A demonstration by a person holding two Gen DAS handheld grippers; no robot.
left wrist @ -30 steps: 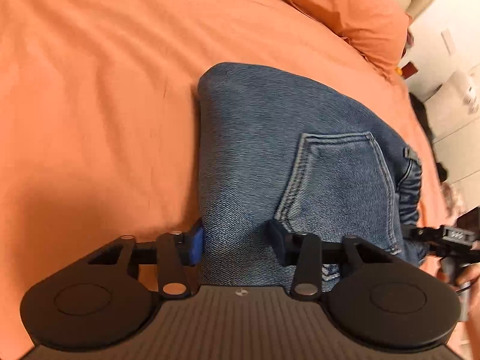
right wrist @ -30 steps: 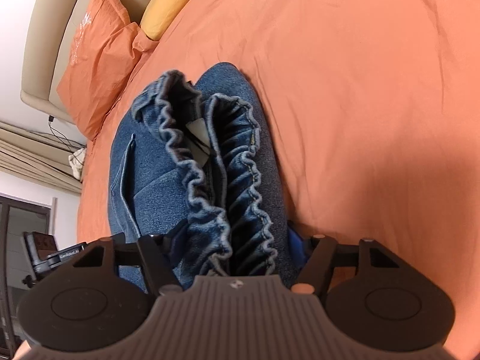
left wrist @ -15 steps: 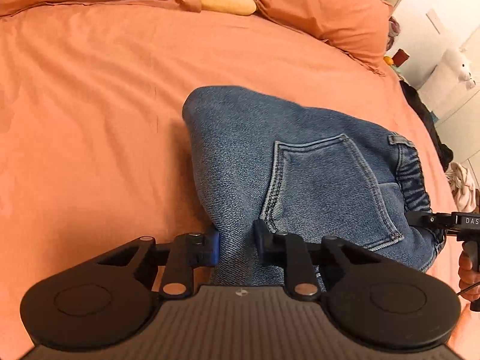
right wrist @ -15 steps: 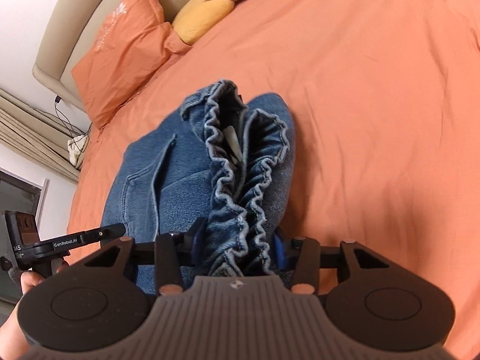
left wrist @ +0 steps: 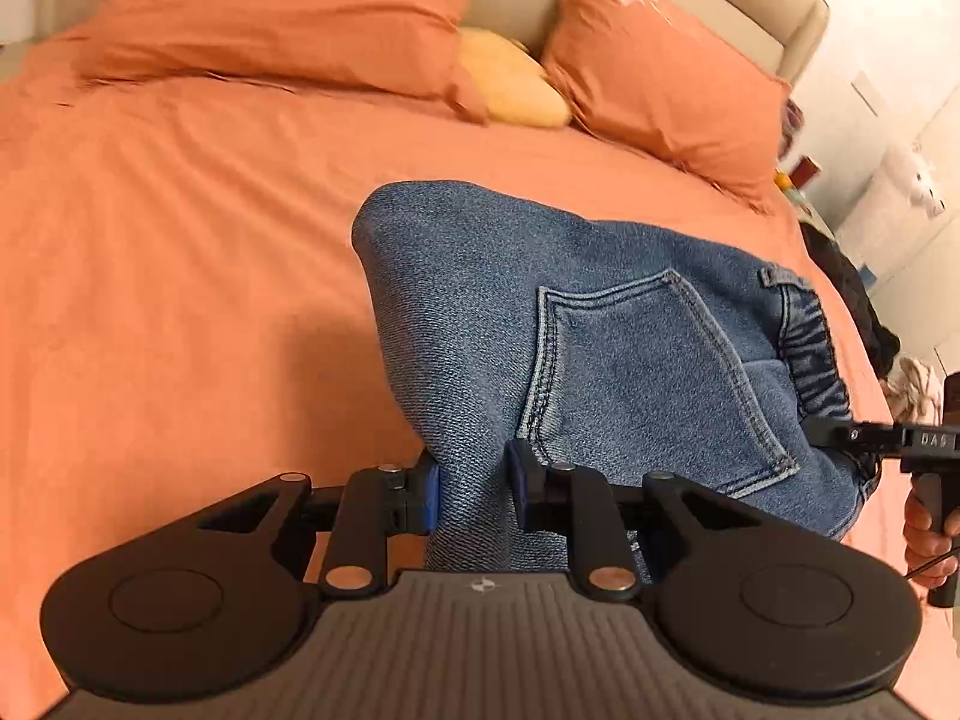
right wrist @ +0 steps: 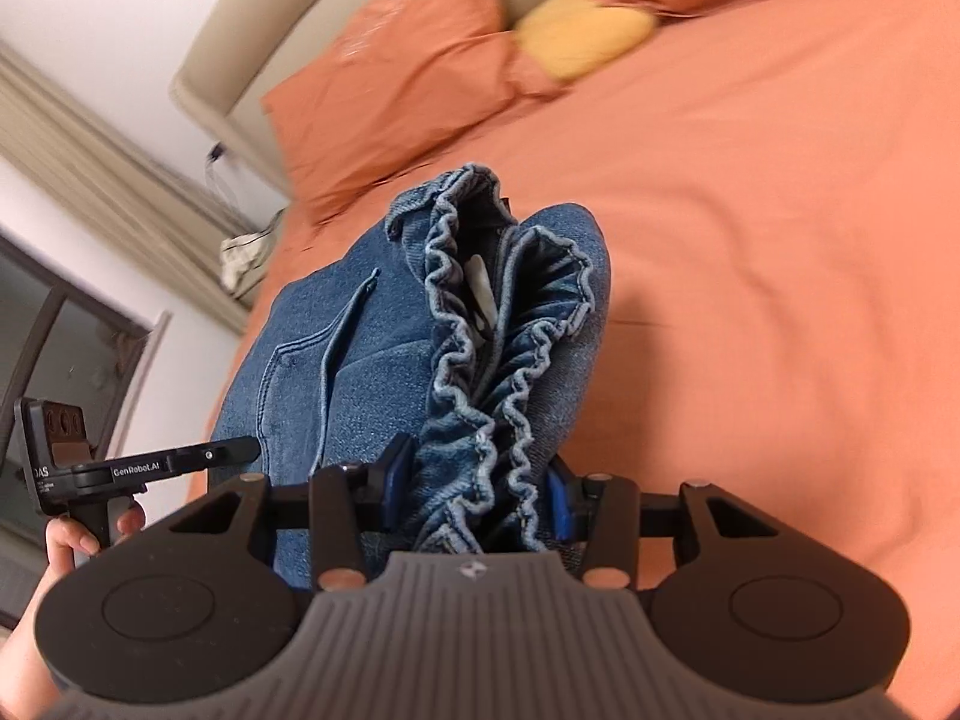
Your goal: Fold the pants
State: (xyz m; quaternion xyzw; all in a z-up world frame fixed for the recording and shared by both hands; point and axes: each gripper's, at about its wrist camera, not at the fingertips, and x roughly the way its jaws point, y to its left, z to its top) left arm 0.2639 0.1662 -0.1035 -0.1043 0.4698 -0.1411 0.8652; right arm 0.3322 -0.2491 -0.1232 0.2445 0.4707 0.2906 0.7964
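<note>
**Jeans gripped at both ends above the orange bed**

On the left, the left gripper (left wrist: pixel 471 495) is clenched on a folded edge of the jeans (left wrist: pixel 600 324), its blue pads pressing a bunched strip of denim from both sides. From there the jeans stretch away and to the right as a folded bundle over the orange bedsheet (left wrist: pixel 180 300), with a stitched back pocket (left wrist: pixel 648 384) facing up.

Further right, the gathered waistband (right wrist: pixel 498 348) runs into the right gripper (right wrist: pixel 474 495), which is clamped on the ruffled elastic; a white label (right wrist: pixel 483 294) shows inside the opening. Its jaws stand wider than the left ones because the bunched band between them is thick.

At the head of the bed lie two orange pillows (left wrist: pixel 654 78) with a yellow cushion (left wrist: pixel 510 84) between them, against a beige headboard (left wrist: pixel 720 6). In the right wrist view, the person's hand (right wrist: pixel 90 534) holds the left gripper's handle.
</note>
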